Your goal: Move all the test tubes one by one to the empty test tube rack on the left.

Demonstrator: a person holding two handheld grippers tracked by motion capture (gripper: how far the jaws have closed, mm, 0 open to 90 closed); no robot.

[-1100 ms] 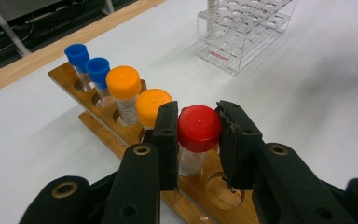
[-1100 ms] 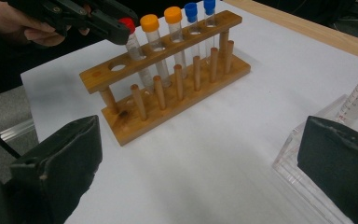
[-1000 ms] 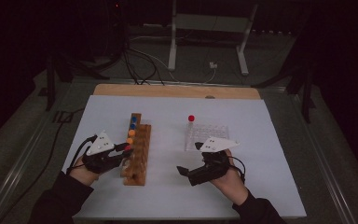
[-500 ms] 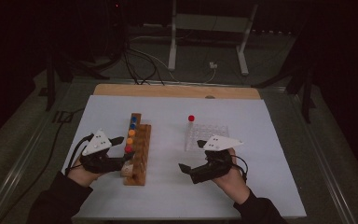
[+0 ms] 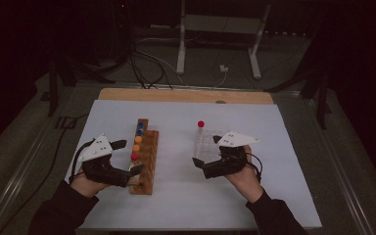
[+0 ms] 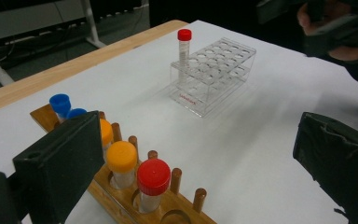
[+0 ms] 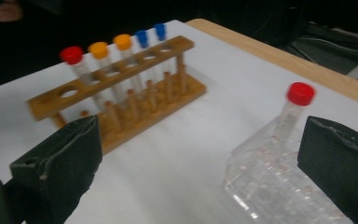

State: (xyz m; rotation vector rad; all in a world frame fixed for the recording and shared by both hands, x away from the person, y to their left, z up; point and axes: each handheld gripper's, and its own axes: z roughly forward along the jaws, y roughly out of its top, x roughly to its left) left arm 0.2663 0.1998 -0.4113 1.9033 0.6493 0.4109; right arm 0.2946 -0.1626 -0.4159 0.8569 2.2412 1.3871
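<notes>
My left gripper (image 5: pixel 129 157) sat at the near left end of the wooden rack (image 5: pixel 147 164), its jaws apart; they had just been opening, and nothing lay between them. In the left gripper view the two black jaws stood wide, with the red-capped tube (image 6: pixel 153 184) and the orange-capped tube (image 6: pixel 121 163) just beyond the left one, both standing in their holes and untouched.

The wooden rack lay with its long axis running away from me across the white table (image 5: pixel 274 147), tilted a little to the right at the near end. Its tubes stood upright in a single row along that axis, caps up: red nearest me, then two orange, then the blue-capped tubes (image 5: pixel 140 128) at the far end. One hole at the near end, before the red cap, was open. In the right gripper view the same row ran red to blue from left to right.

My right gripper (image 5: pixel 206 155) hovered at the near left corner of the clear plastic rack (image 5: pixel 206 147), jaws also spread, gripping nothing. One lone red-capped tube (image 5: pixel 200 131) stood upright at that rack's far left corner, cap up. The two racks were well apart, with bare table between them.
</notes>
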